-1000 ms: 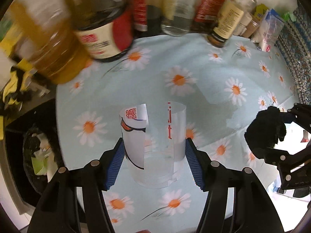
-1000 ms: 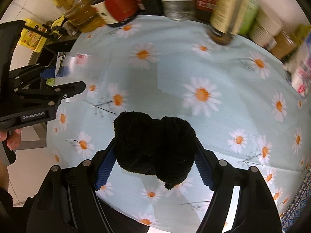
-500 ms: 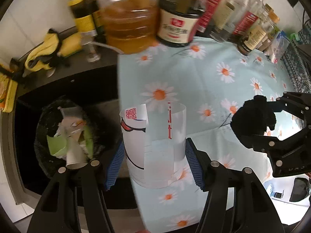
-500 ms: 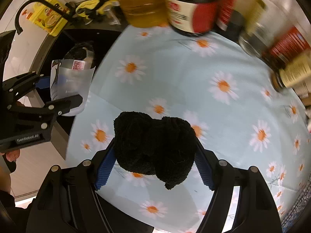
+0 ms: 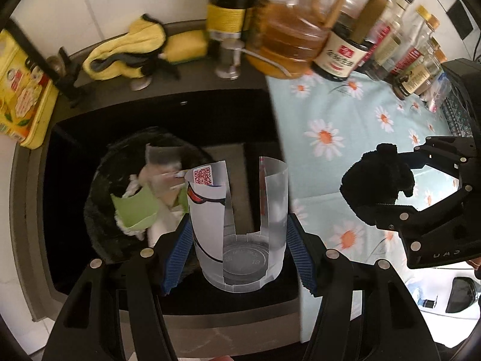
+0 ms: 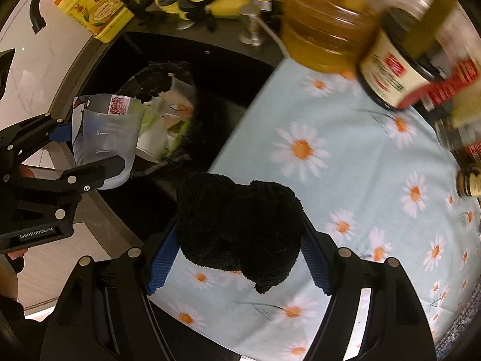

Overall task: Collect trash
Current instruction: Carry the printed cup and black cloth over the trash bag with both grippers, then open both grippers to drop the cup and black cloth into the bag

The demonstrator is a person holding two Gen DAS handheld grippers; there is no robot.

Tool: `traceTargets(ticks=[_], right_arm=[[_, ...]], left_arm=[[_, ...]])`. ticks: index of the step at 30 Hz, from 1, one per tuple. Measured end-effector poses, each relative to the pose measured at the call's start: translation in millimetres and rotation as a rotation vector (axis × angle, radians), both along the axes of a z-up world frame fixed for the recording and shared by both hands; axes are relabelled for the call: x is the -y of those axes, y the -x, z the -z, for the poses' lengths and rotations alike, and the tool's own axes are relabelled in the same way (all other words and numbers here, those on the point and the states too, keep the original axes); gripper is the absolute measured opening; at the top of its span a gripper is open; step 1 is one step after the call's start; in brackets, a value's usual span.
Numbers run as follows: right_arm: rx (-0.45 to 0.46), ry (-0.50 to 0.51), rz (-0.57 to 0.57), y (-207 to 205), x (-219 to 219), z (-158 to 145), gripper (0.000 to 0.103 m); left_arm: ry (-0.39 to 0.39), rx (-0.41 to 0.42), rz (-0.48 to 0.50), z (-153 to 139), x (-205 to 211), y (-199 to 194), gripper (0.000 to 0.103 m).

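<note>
left wrist view: the left tool [image 5: 239,249] is clamped on a cut-open clear plastic cup [image 5: 240,225], its blue pads pressing both sides. the cup hangs over the dark sink [image 5: 78,138], just beside a black-lined trash bin [image 5: 99,210] already holding a green scrap and white paper. the step in hand looks like the carry to the bin; the next move calls for bringing the cup above the bin's mouth, which sits to the left in this view, and only then letting the jaws part. a red qr code is printed on the cup's torn label; a dark jar [image 5: 339,57] on the daisy-print bench [image 5: 345,111] carries a red square mark with characters too small to read

right wrist view: the right tool [image 6: 239,258] grips a black fuzzy wad [image 6: 240,225], held above the bench edge and well short of the bin [image 6: 162,114]. it needs to travel further toward the sink before release. the cup's side shows measuring marks "3" and "2". the left tool's body reads "genrobot.ai". a yellow box [image 6: 93,9] by the wall has print i cannot make out
</note>
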State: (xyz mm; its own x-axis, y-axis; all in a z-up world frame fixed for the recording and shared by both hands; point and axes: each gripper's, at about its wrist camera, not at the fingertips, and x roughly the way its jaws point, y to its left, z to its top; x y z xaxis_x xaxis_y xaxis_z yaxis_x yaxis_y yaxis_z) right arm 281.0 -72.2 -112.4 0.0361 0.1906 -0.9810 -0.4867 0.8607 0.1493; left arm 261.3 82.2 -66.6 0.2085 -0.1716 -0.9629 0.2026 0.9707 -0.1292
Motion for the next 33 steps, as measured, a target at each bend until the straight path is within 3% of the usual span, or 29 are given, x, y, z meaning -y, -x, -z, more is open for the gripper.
traceTargets(ticks=[1, 18, 24, 29, 33], right_arm=[[-0.048, -0.010, -0.001, -2, -9, 1, 0.074], [-0.077, -0.014, -0.095, -32, -127, 11, 0.074], [-0.114, -0.013, -0.125, -47, -160, 21, 0.074], [-0.174, -0.009, -0.129, -55, -174, 32, 0.079], [-0.169, 0.004, -0.117, -60, -173, 31, 0.082]], left_arm=[[0.002, 0.000, -0.004, 0, -9, 0, 0.060], [0.030, -0.034, -0.131, 21, -129, -2, 0.060], [0.051, -0.068, -0.172, 37, -154, -7, 0.060], [0.083, -0.088, -0.199, 45, -164, -15, 0.069], [0.088, -0.093, -0.203, 49, -166, -20, 0.070]])
